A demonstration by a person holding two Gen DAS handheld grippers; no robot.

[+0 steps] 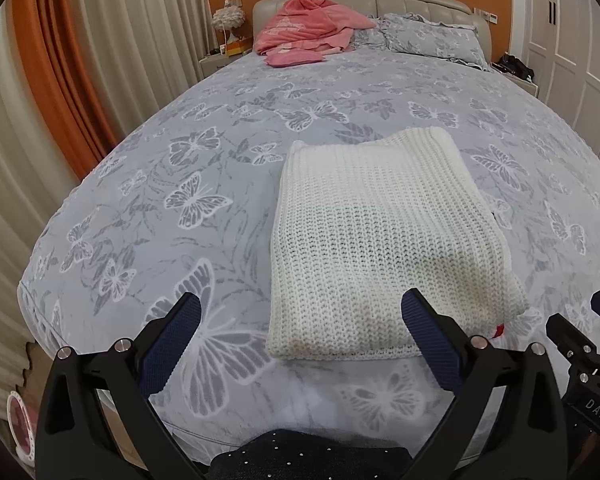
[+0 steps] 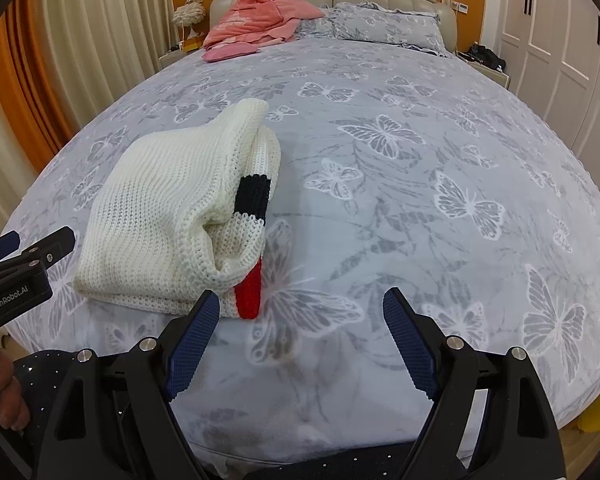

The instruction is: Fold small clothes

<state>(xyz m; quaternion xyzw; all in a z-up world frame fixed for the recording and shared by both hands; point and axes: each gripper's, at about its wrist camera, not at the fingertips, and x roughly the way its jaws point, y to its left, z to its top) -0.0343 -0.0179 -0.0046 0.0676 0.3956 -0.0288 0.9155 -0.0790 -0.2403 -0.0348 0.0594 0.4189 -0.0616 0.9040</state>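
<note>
Left wrist view: folded white sweater (image 1: 384, 240) lies ahead-right of the left gripper (image 1: 300, 320), nearer it; both grippers' jaws wide, empty.

Soft even indoor light, sharp focus, strong fisheye bending, dark corners

Both grippers, the left gripper (image 1: 300, 312) and right gripper (image 2: 300, 308), had black frames, silver screws and textured blue pads (image 2: 192, 348); one bore "GenRobot.AI" lettering.

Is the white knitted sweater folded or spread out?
Folded. The white knitted sweater lies as a compact rectangle on the bed, with stacked layers visible along its right edge.
</note>
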